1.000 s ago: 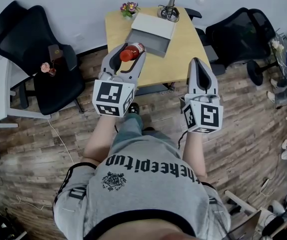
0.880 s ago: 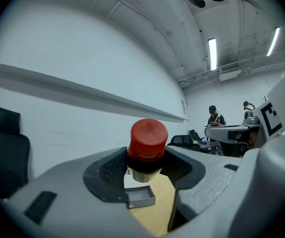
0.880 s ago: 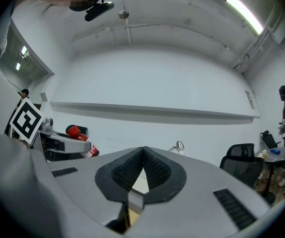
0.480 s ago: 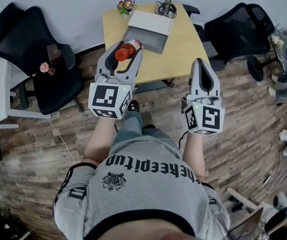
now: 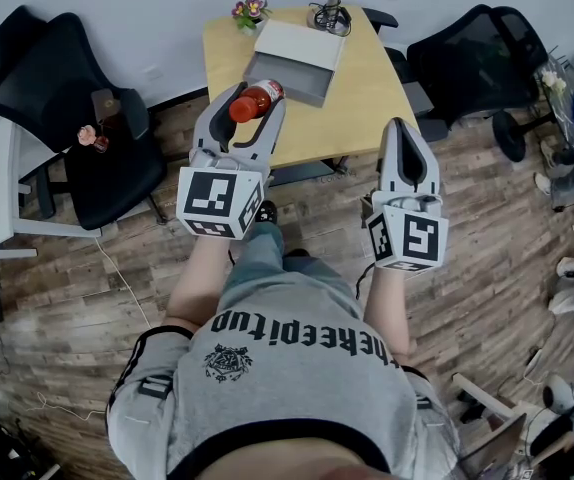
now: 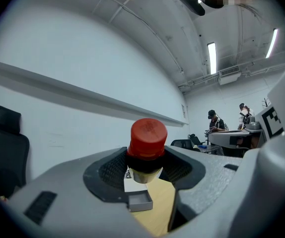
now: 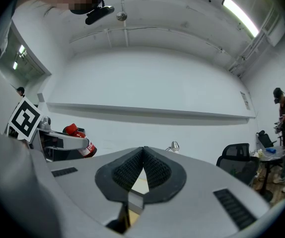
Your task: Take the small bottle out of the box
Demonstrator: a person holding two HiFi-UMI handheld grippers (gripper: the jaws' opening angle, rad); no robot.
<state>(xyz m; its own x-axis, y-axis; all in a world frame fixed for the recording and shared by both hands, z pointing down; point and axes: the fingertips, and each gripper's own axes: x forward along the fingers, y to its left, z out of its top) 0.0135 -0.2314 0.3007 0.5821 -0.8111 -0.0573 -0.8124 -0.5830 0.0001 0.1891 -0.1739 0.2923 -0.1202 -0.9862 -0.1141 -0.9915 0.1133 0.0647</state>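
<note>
Grey left tongs [image 5: 253, 98] and right tongs [image 5: 404, 128] bear black-and-white marker cubes [image 5: 217, 200] — grey shirt [image 5: 287, 388], black lettering.

Matt plastic, pale wood

The small bottle [image 6: 148, 138] has a smooth red plastic cap; the left hand-held gripper [image 5: 253, 98] is matt grey plastic with ribbed black pads [image 6: 111, 171]; the tabletop [image 5: 359, 100] is smooth pale wood.

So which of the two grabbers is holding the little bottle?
The left gripper: its jaws are clamped on the red-capped small bottle. The right gripper has its jaws shut together with nothing between them.
</note>
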